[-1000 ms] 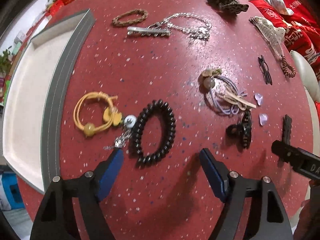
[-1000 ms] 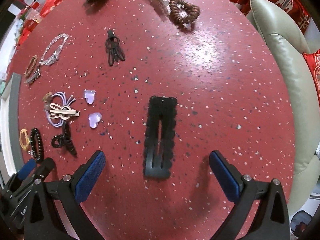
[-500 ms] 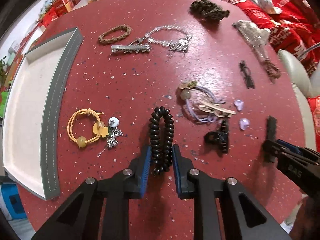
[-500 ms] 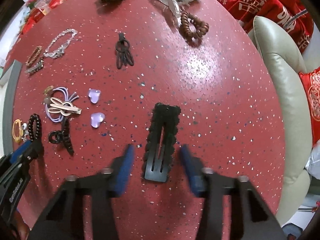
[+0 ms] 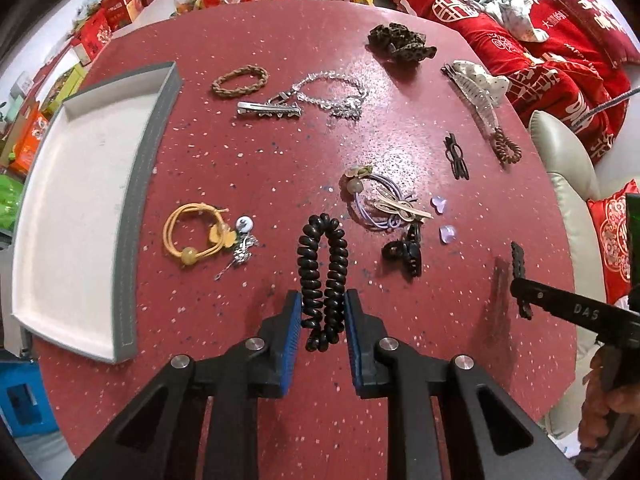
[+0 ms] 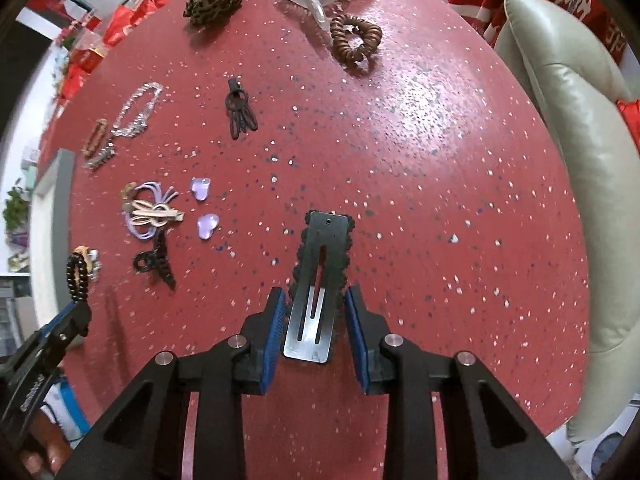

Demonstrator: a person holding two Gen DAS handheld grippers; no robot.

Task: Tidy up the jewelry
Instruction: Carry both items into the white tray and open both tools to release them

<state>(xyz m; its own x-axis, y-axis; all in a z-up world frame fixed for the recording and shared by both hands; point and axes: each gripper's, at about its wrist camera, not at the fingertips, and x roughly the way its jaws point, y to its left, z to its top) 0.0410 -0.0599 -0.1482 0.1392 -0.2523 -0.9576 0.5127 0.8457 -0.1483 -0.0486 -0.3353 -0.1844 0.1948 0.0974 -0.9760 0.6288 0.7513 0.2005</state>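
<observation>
Black coil hair tie point(image 5: 322, 280) gripped by left fingers point(image 5: 295, 320); snap clip point(image 6: 318, 288) by right fingers point(image 6: 276, 320).

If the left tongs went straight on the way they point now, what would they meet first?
Probably bare red table. The left tongs, shut on the black coil hair tie, point steeply down at a free patch between the yellow hair tie and black claw clip; depth is unclear.

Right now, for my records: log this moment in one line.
left gripper: shut on black coil tie | right gripper: shut on black snap clip | tray: empty
</observation>
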